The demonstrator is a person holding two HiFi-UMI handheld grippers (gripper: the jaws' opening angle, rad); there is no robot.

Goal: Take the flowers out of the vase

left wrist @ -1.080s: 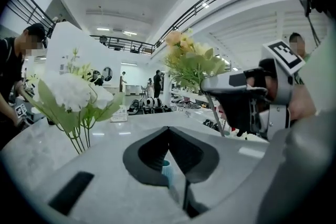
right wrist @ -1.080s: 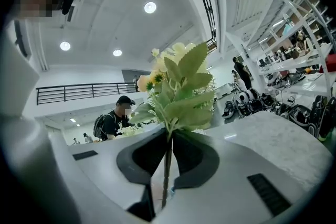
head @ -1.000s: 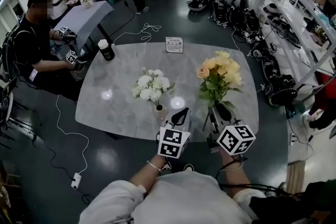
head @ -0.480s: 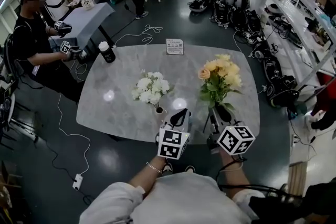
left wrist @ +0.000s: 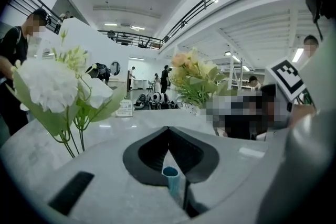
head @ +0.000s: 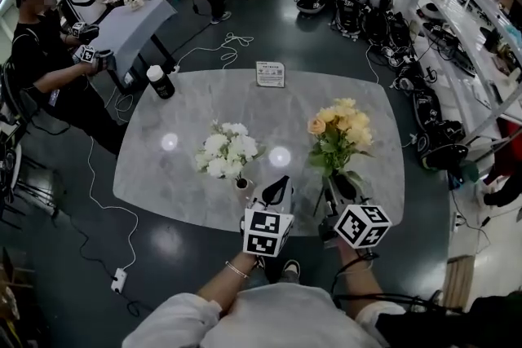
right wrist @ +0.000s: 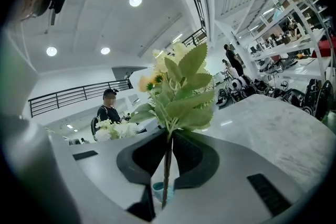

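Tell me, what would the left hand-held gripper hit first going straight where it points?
Probably the bare marble tabletop: the left hand-held gripper aims into the gap between the white flowers and the yellow bouquet. Depth is unclear.

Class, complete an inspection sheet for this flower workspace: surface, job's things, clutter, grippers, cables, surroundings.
Surface: glossy marble table.
Job's things: white flowers in small vase; yellow flowers held by stem.
Clutter: bottle, sign card.
Grippers: left hand-held gripper shut, empty; right hand-held gripper shut on yellow flowers.
Cables: white cable and power strip on floor.
Surroundings: person at left, bags, shelves.
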